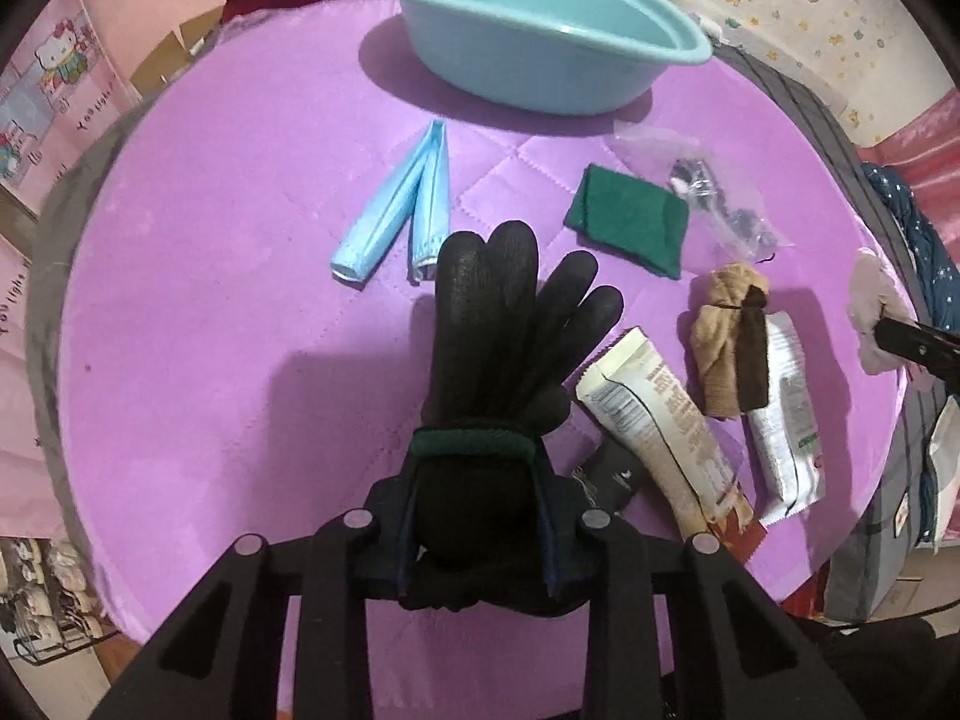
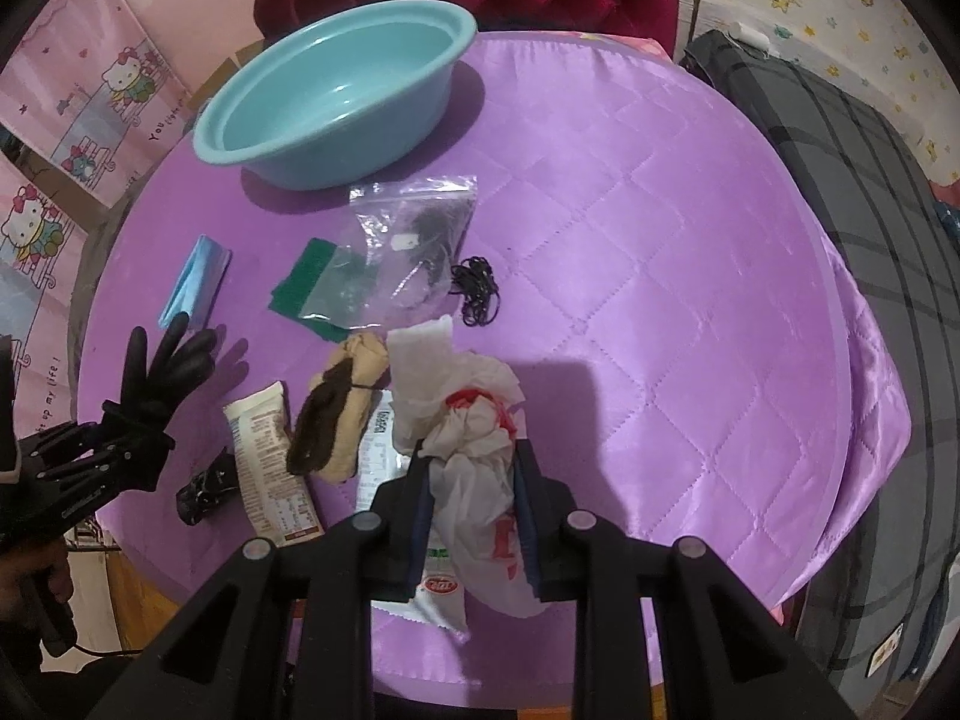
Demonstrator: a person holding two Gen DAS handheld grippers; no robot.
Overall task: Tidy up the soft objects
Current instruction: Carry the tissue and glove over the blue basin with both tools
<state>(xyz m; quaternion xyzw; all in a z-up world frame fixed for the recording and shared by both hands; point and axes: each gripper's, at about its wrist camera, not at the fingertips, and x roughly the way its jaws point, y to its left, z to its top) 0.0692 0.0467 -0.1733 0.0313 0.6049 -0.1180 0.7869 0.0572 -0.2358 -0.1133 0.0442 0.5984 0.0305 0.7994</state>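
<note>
Now clamped in left claw (image 1: 477, 450): black glove (image 1: 510, 324); gripped in right claw (image 2: 471, 468): crumpled white bag (image 2: 474, 450)

light: bright overhead | shadows: hard | glare: satin sheen | edges: fisheye-bent, dark corners

Basin (image 2: 336, 96) sitting at the bench's (image 2: 660, 240) far side; clear bag (image 2: 414, 240) lying before it, overlapping the folded cloth (image 2: 300, 282); hair ties (image 2: 477, 291) lying right of the bag, rolled socks (image 2: 339, 414) lying nearer, between two packets.
</note>
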